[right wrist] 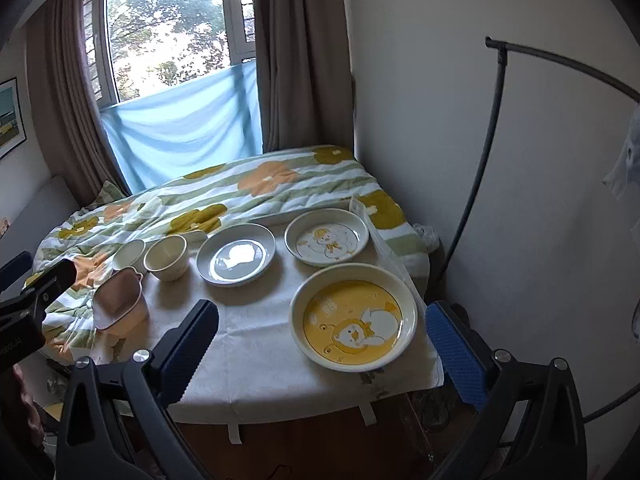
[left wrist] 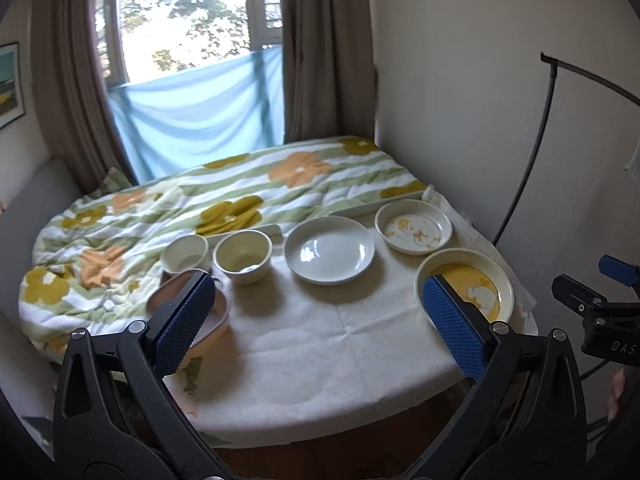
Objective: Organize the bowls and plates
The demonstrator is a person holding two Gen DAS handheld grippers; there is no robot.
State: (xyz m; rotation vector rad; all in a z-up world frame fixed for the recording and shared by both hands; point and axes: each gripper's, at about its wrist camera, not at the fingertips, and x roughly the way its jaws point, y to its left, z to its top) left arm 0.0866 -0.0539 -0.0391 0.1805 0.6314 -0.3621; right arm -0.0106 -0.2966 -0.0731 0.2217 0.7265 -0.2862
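On the white-clothed table point(left wrist: 304, 344) point(right wrist: 256, 344) stand a plain grey plate point(left wrist: 330, 255) point(right wrist: 237, 255), a white plate with a cartoon print point(left wrist: 413, 227) point(right wrist: 326, 242) and a big yellow cartoon plate point(left wrist: 470, 280) point(right wrist: 353, 322). Left of them are two cream bowls point(left wrist: 243, 255) point(left wrist: 185, 253) point(right wrist: 166, 257) point(right wrist: 129, 255) and a pink square dish point(left wrist: 218, 312) point(right wrist: 118, 300). My left gripper point(left wrist: 316, 316) hangs open above the table's near half. My right gripper point(right wrist: 322, 340) is open too, its fingers flanking the yellow plate from above without touching.
A flowered quilt point(left wrist: 224, 196) point(right wrist: 224, 196) covers the bed behind the table. The wall point(left wrist: 480, 100) runs along the right side, with a curved black pole point(left wrist: 536, 152) point(right wrist: 480, 168) by it. A window with curtains lies beyond. The other gripper's body shows at each view's edge.
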